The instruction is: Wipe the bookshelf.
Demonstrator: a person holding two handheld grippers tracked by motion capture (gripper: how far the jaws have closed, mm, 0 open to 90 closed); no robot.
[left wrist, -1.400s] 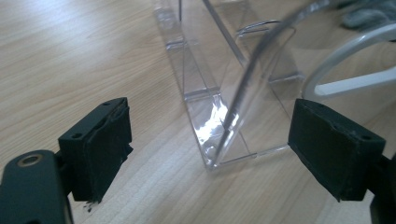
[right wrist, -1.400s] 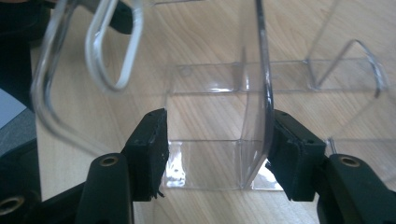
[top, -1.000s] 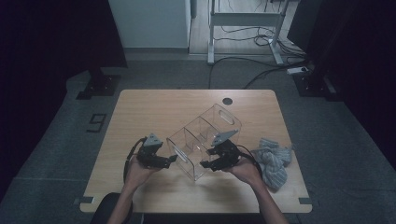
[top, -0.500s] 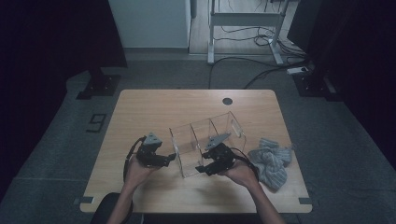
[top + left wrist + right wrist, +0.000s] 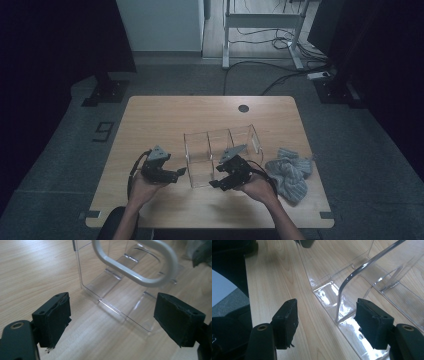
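Moved: clear organizer [image 5: 222, 155] now stands square near the table's [image 5: 165, 115] front edge.
Right claw [image 5: 216, 179]: my jaws have been opening, gripping nothing.
Left claw [image 5: 181, 172]: my jaws wide apart, empty.

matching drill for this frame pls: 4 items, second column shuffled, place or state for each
1. left tongs
2. right tongs
3. clear organiser
4. grey cloth

a. crumpled near the table's right edge
b. stands mid-table, three compartments
c. open, jaws astride the organiser's near wall, jaws have just been opening
d. open, nothing between the jaws, facing the organiser's end wall

Pairs: 1-d, 2-c, 3-b, 4-a
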